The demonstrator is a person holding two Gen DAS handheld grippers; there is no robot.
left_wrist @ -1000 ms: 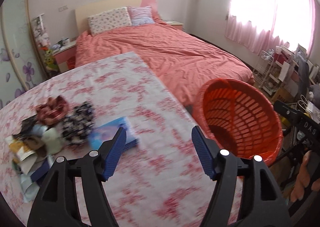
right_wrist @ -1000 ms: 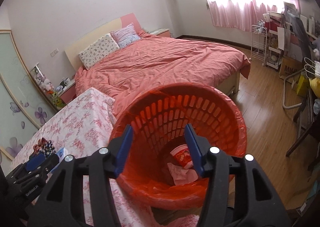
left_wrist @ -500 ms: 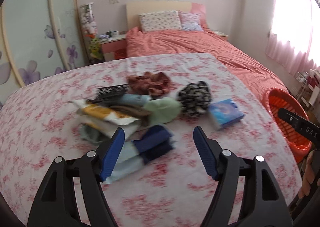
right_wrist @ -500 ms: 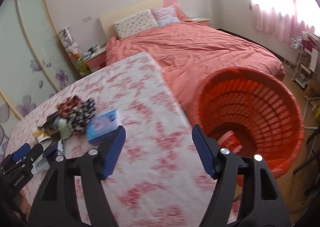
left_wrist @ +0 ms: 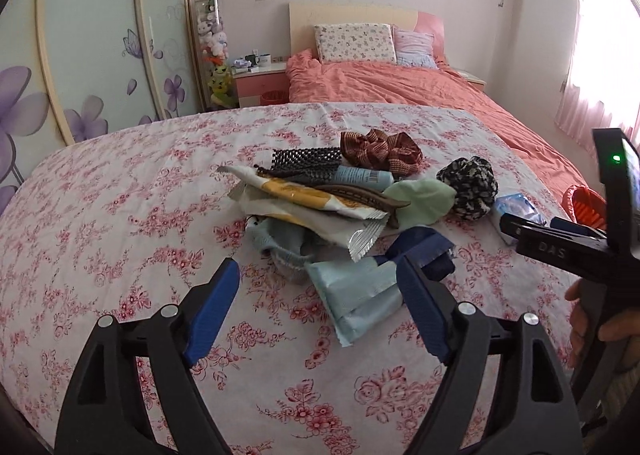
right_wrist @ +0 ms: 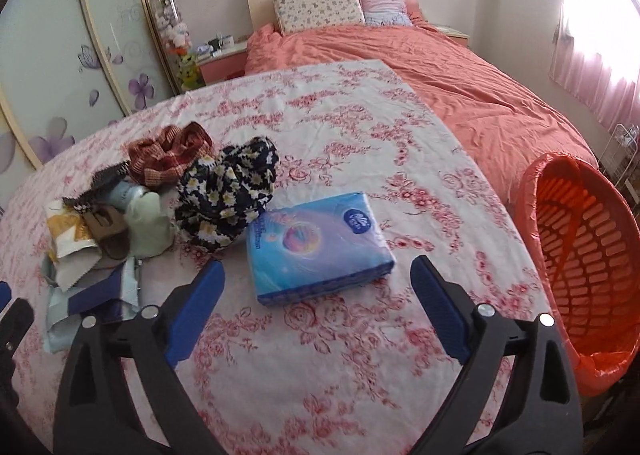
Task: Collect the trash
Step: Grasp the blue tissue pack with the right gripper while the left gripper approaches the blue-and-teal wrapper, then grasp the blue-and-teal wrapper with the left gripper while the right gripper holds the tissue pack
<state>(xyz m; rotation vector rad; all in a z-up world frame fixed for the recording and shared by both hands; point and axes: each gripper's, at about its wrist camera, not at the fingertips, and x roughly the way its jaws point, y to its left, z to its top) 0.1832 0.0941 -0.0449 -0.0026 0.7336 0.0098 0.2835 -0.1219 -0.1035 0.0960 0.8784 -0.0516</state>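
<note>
Left tongs [left_wrist: 318,309] gaped wide, empty, a pale wrapper [left_wrist: 356,295] just ahead between the pads; best to nip it alone. Right tongs [right_wrist: 318,305] also gaped wide, bin [right_wrist: 580,251] to their right.

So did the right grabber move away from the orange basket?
Yes. The right gripper swung left: the orange basket now sits at the view's right edge, the blue tissue pack ahead.

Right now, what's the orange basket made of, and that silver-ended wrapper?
The orange basket looks like hard molded plastic: slotted walls, with a thin crinkly orange bag over its rim. The wrapper seems foil-lined plastic film: shiny silver inside, zigzag-cut end.
</note>
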